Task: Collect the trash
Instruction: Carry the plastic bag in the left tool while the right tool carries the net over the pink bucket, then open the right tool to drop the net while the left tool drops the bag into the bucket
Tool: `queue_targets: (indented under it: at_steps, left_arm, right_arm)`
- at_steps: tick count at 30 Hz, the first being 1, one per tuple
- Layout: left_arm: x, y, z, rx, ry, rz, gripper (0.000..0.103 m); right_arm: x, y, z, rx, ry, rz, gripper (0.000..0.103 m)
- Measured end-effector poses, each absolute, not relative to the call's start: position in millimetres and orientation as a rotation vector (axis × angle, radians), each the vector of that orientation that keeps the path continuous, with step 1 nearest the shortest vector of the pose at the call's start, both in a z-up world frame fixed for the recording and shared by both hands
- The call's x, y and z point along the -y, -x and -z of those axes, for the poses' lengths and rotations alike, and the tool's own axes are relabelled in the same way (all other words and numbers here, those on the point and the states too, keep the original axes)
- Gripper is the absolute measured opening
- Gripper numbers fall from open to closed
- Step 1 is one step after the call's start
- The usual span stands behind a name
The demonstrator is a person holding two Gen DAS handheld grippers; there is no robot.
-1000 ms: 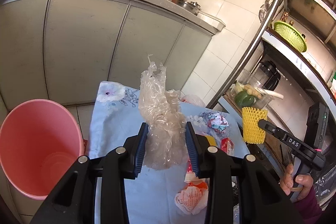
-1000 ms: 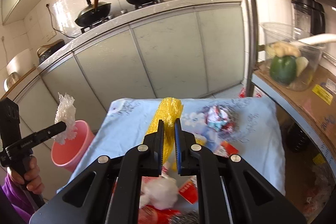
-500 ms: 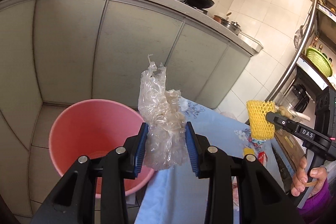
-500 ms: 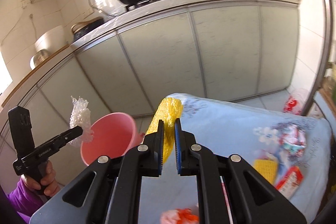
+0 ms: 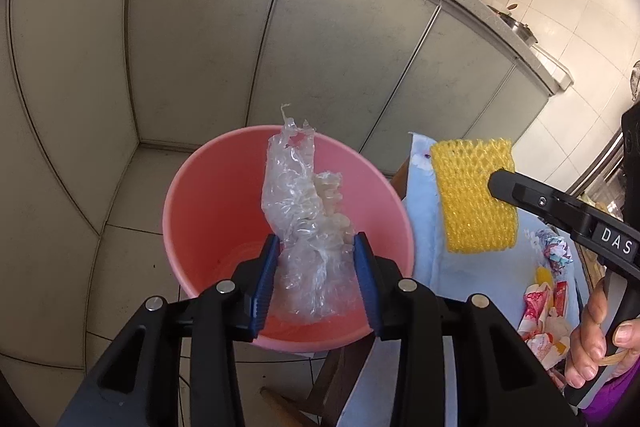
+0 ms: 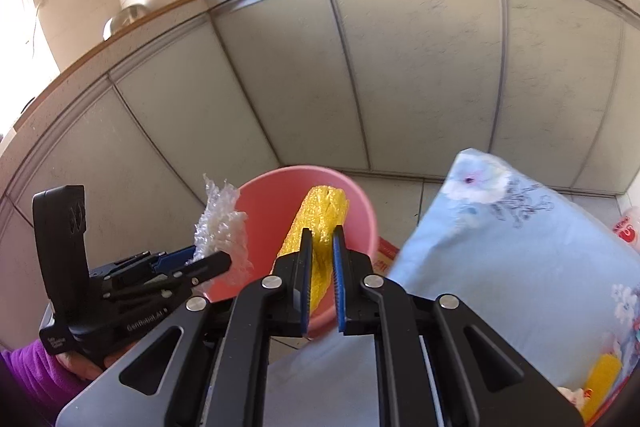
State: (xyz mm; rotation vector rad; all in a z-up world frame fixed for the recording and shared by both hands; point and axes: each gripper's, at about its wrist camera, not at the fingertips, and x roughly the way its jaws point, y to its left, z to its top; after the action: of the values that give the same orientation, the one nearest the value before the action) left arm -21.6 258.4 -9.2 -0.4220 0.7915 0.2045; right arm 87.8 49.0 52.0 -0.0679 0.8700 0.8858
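Left gripper [image 5: 316, 251] tilts steeply down over the pink bucket [image 5: 192, 195]. Crumpled clear plastic wrap [image 5: 304, 211] sits between its blue pads [image 5: 264, 279], rising toward 12 o'clock; jaws have just been opening, whether the pads still press the wrap cannot be told. Right gripper [image 6: 320, 247] also tilts down, clamped tight on a yellow foam net [image 6: 320, 223] that sticks out toward 12 o'clock above the bucket's rim.

Left wrist view alone: the net's flat mesh face at 3 o'clock of the bucket, a hand [image 5: 596, 343] on the right handle, loose wrappers [image 5: 548, 303] on the blue cloth [image 5: 424, 227].

Right wrist view alone: purple sleeve [image 6: 32, 371] at 8 o'clock, the cloth's flower print.
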Motion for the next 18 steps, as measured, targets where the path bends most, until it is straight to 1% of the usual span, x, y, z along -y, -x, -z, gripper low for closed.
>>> queue_targets:
  at_steps: [3, 5, 6, 7, 9, 12, 18]
  left_arm:
    - [-260, 25, 15, -0.814, 0.414, -0.229, 0.041]
    - [-262, 28, 16, -0.812, 0.412, -0.24, 0.047]
    - [-264, 29, 16, -0.81, 0.414, -0.245, 0.05]
    - [-264, 29, 16, -0.809, 0.416, -0.248, 0.05]
    - [-263, 30, 15, -0.807, 0.425, -0.251, 0.051]
    - [-262, 29, 13, -0.802, 0.439, -0.24, 0.052]
    - [-252, 24, 6, -0.796, 0.428, -0.21, 0.052]
  right_arm:
    - [-73, -90, -42, -0.912, 0.084, -0.898, 0.01]
    - [-83, -92, -35, -0.956, 0.093, -0.908, 0.01]
    - [-88, -93, -32, -0.967, 0.097, -0.911, 0.013]
    - [-90, -92, -31, -0.969, 0.103, -0.91, 0.021]
    - [-91, -92, -29, -0.958, 0.098, -0.914, 0.029]
    - [-85, -90, -32, -0.94, 0.085, -0.92, 0.036]
    - [-65, -90, -39, -0.913, 0.066, -0.891, 0.037]
